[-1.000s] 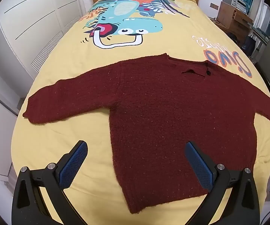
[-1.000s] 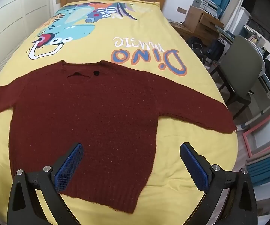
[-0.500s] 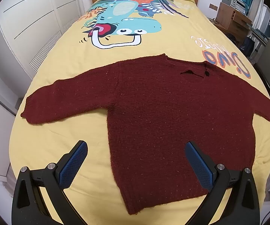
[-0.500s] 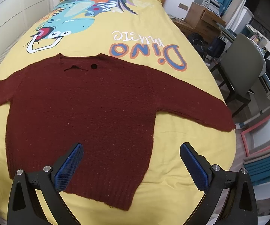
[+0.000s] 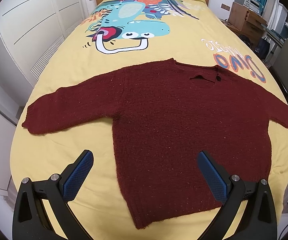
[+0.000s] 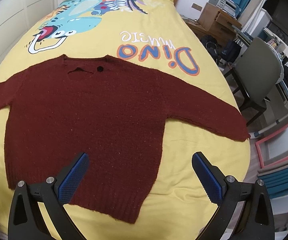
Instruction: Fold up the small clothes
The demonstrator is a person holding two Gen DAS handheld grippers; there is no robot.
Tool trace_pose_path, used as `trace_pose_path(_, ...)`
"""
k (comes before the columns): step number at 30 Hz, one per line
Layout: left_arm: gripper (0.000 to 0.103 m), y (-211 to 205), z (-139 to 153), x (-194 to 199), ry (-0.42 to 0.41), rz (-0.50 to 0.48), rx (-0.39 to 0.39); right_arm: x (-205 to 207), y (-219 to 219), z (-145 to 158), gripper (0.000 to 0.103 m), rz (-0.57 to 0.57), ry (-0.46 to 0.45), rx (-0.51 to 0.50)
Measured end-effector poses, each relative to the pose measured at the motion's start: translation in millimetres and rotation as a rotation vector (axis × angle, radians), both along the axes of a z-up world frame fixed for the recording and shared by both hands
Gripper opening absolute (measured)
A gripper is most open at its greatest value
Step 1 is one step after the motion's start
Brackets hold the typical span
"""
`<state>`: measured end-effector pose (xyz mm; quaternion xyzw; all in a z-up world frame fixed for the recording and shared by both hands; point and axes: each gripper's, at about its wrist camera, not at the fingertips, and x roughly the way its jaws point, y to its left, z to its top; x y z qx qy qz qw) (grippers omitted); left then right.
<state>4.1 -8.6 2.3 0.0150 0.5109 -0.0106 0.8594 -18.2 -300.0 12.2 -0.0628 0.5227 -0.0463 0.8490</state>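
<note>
A dark red knitted sweater (image 5: 179,120) lies flat on the yellow bedspread (image 5: 64,150), sleeves spread out to both sides, neck toward the headboard. It also shows in the right wrist view (image 6: 88,120). My left gripper (image 5: 144,170) is open and empty, held above the sweater's lower left hem corner. My right gripper (image 6: 140,170) is open and empty, held above the lower right hem corner. Neither gripper touches the cloth.
The bedspread has a dinosaur print (image 5: 128,30) and "Dino" lettering (image 6: 157,56) beyond the sweater. A white wardrobe (image 5: 24,30) stands left of the bed. A grey chair (image 6: 261,76), a wooden desk (image 6: 217,20) and foam mats (image 6: 279,172) stand on the right.
Both grippers have drawn slightly back toward the foot of the bed and down, so the sweater's hem sits a little farther up in both views. Both stay open.
</note>
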Motion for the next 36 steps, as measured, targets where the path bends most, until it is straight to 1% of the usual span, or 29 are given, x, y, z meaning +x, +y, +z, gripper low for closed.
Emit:
trace_pose_path(3, 0.102, -1.7, -1.2, 0.8, 0.003, -0.003, 0.008, -0.4, -1.2, -1.2, 0.102, -0.002, 0.003, -0.002)
trace_pose_path(9, 0.102, 0.9, -2.2, 2.8, 0.007, 0.003, -0.013, -1.5, -3.7, -1.6, 0.102, -0.014, 0.002, 0.001)
trace_pose_path(16, 0.102, 2.0, -3.8, 3.4, 0.012, 0.010, -0.014, -1.6, -7.4, -0.8, 0.102, -0.022, 0.003, -0.003)
trace_pose_path(36, 0.102, -2.5, -5.4, 8.1, 0.025, -0.014, 0.008, -4.6, -14.0, -2.5, 0.102, -0.038, 0.003, 0.000)
